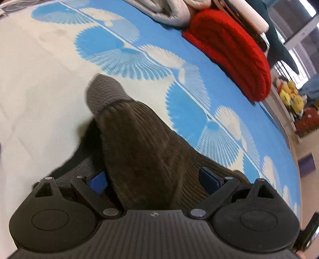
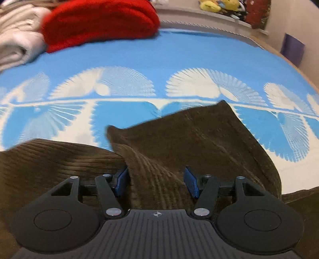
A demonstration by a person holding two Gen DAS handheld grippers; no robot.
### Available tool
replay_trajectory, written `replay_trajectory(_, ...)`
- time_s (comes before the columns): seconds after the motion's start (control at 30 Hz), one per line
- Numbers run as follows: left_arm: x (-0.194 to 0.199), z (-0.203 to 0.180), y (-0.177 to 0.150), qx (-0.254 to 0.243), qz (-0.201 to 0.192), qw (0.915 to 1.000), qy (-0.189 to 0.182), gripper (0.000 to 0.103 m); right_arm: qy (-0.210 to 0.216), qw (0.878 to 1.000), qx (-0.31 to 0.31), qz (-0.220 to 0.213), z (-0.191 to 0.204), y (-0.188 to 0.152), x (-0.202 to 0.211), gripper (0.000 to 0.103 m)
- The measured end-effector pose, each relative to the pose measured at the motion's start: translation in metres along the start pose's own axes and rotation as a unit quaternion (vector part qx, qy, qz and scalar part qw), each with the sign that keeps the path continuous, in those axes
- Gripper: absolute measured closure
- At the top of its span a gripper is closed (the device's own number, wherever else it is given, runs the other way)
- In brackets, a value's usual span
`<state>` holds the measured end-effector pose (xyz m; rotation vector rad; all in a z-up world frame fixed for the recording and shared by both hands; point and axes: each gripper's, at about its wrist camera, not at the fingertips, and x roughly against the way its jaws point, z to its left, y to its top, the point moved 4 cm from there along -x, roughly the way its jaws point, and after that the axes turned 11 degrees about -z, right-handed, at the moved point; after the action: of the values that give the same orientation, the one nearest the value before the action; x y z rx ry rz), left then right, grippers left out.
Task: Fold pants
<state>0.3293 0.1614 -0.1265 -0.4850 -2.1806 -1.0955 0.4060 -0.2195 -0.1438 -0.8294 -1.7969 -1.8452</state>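
Dark brown corduroy pants point(image 1: 139, 143) lie on a bed with a blue and white patterned cover point(image 1: 39, 83). In the left wrist view one leg runs away from me to its grey ribbed cuff point(image 1: 103, 93). My left gripper point(image 1: 153, 180) stands wide around that leg, and its blue pads point(image 1: 97, 182) do not clearly squeeze the cloth. In the right wrist view my right gripper point(image 2: 157, 182) pinches a raised ridge of the pants point(image 2: 157, 159) between its blue pads point(image 2: 191, 184). Beyond it a flap of the cloth point(image 2: 189, 123) lifts off the cover.
A folded red knit point(image 1: 235, 49) lies at the bed's far side, beside folded pale grey and cream garments point(image 1: 171, 12). Both also show in the right wrist view: the red knit point(image 2: 99, 22) and the pale garments point(image 2: 18, 39). Yellow plush toys point(image 1: 291, 93) sit on a shelf past the bed's edge.
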Motion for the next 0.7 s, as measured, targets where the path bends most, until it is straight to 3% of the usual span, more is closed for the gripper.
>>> replay_trajectory(0.03, 0.001, -0.003, 0.000, -0.006, -0.004, 1.0000, 0.000, 0.021, 0.006, 1.000, -0.020, 0.003, -0.004, 0.000, -0.002, 0.067)
replay_trajectory(0.07, 0.002, -0.006, 0.001, -0.012, -0.009, 0.9999, 0.002, 0.040, 0.016, 0.999, -0.040, 0.007, -0.008, 0.003, -0.003, 0.076)
replay_trajectory(0.13, 0.005, -0.006, 0.003, -0.008, -0.021, 0.9997, 0.007, 0.058, 0.029, 0.996, -0.078, 0.012, -0.017, 0.011, 0.001, 0.086)
replay_trajectory(0.17, 0.007, -0.004, 0.005, 0.000, -0.027, 0.9996, 0.006, 0.075, 0.038, 0.995, -0.095, 0.009, -0.022, 0.015, 0.005, 0.092)
replay_trajectory(0.2, 0.008, -0.003, 0.007, 0.005, -0.029, 0.9996, 0.006, 0.082, 0.042, 0.993, -0.110, 0.006, -0.028, 0.020, 0.011, 0.092)
replay_trajectory(0.3, 0.015, -0.004, 0.010, 0.005, -0.032, 0.9995, 0.007, 0.087, 0.030, 0.992, -0.122, -0.010, -0.051, 0.029, 0.028, 0.095)
replay_trajectory(0.4, 0.038, -0.014, 0.019, -0.008, -0.063, 0.9979, -0.012, 0.090, 0.014, 0.986, -0.153, -0.060, -0.086, 0.045, 0.055, 0.095)
replay_trajectory(0.5, 0.069, -0.013, 0.029, -0.003, -0.090, 0.9952, -0.039, 0.091, 0.021, 0.970, -0.200, -0.137, -0.133, 0.073, 0.107, 0.095)
replay_trajectory(0.57, 0.085, -0.001, 0.031, 0.011, -0.088, 0.9948, -0.051, 0.091, 0.019, 0.955, -0.228, -0.191, -0.180, 0.083, 0.157, 0.095)
replay_trajectory(0.63, 0.094, 0.015, 0.026, 0.017, -0.070, 0.9964, -0.045, 0.091, 0.017, 0.936, -0.269, -0.225, -0.230, 0.073, 0.203, 0.096)
replay_trajectory(0.7, 0.092, 0.027, 0.014, -0.005, -0.043, 0.9988, -0.024, 0.089, 0.004, 0.920, -0.308, -0.242, -0.283, 0.042, 0.240, 0.096)
